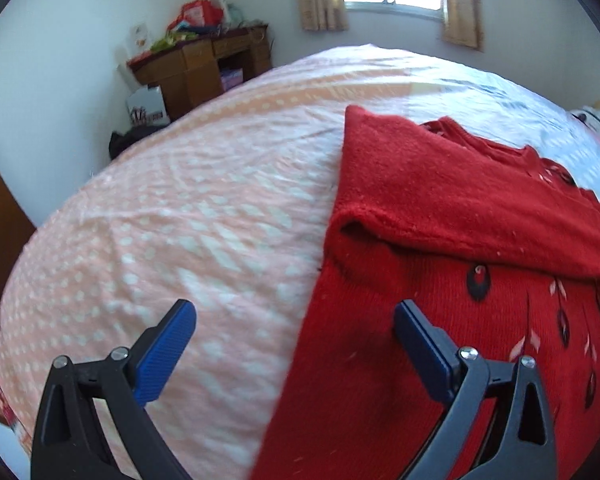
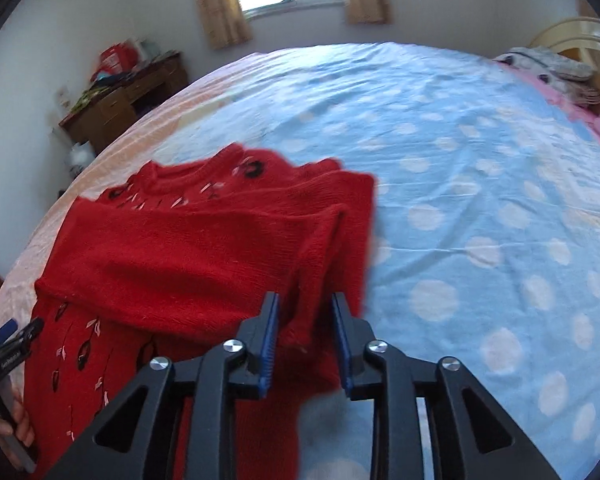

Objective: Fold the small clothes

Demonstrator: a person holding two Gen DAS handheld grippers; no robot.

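Folding a red knitted sweater with dark leaf-shaped motifs [image 2: 172, 256], lying on a bed with a pink and blue dotted sheet [image 2: 460, 184]; sleeve-tucking step judged in hand, one sleeve already lying across the chest.

Right gripper [image 2: 305, 328], lower centre of its view: fingers standing partly released, a fold of red sleeve knit hanging in the gap between them; no pad seen pressing, so no firm grasp judged. Left gripper [image 1: 296, 332], lower centre of its own view: fingers spread wide, grasping nothing, hovering over the sweater's left-hand edge.

Next move judged as calling for letting the sleeve settle flat, then taking hold of the hem for the lengthwise fold.

Showing only in the right view: the blue half of the sheet, and a hand [image 2: 20, 420] gripping the left tool at lower left. Showing only in the left view: the folded sleeve's open cuff at frame centre.
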